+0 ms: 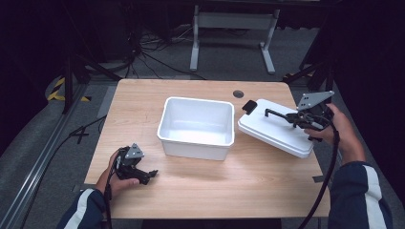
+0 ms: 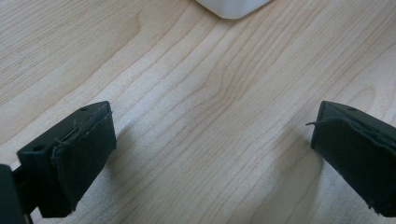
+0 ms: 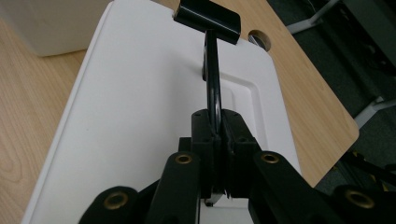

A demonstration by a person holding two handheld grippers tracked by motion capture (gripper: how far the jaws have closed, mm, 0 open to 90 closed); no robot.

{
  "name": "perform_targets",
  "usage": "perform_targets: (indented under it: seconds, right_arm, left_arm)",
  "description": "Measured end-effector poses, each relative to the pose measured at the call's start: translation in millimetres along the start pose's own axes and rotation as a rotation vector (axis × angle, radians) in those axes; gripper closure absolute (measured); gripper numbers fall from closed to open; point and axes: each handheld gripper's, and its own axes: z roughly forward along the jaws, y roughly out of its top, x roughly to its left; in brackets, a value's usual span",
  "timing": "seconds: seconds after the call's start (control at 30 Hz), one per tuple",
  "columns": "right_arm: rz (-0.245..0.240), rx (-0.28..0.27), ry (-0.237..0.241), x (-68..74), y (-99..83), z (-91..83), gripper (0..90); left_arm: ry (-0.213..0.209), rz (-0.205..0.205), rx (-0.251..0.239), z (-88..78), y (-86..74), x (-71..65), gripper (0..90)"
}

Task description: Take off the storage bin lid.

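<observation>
A white lid (image 1: 277, 128) is seen tilted at the right of the wooden surface (image 1: 215, 186), one edge raised, just beside an open white tub (image 1: 197, 126). Its thin black handle (image 3: 213, 84) is clamped between the closed fingers (image 3: 204, 135) of the right gripper (image 1: 308, 118), held in the right hand (image 1: 341, 133). The left gripper (image 1: 136, 167) is held low over bare wood at the near left, its fingers (image 2: 74, 158) spread wide with nothing between them.

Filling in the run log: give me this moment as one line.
right tongs shut on white plastic lid's black handle | left tongs open over wooden table | white plastic tub uncovered
</observation>
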Motion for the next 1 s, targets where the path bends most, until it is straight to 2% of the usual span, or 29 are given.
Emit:
perform_targets:
  seconds: [0.23,0.5,1.0]
  right_arm:
    - [0.018,0.035,0.024,0.4,-7.7,19.7,85.1]
    - [0.058,0.043,0.043,-1.0,-18.3,32.9,85.1]
    - [0.083,0.047,0.074,8.0,-25.3,59.6,85.0]
  left_arm:
    - [0.000,0.000,0.000,0.0,0.0,0.0,0.4]
    - [-0.001,0.001,0.000,0.0,0.0,0.1,0.4]
    - [-0.001,0.000,0.000,0.0,0.0,0.1,0.4]
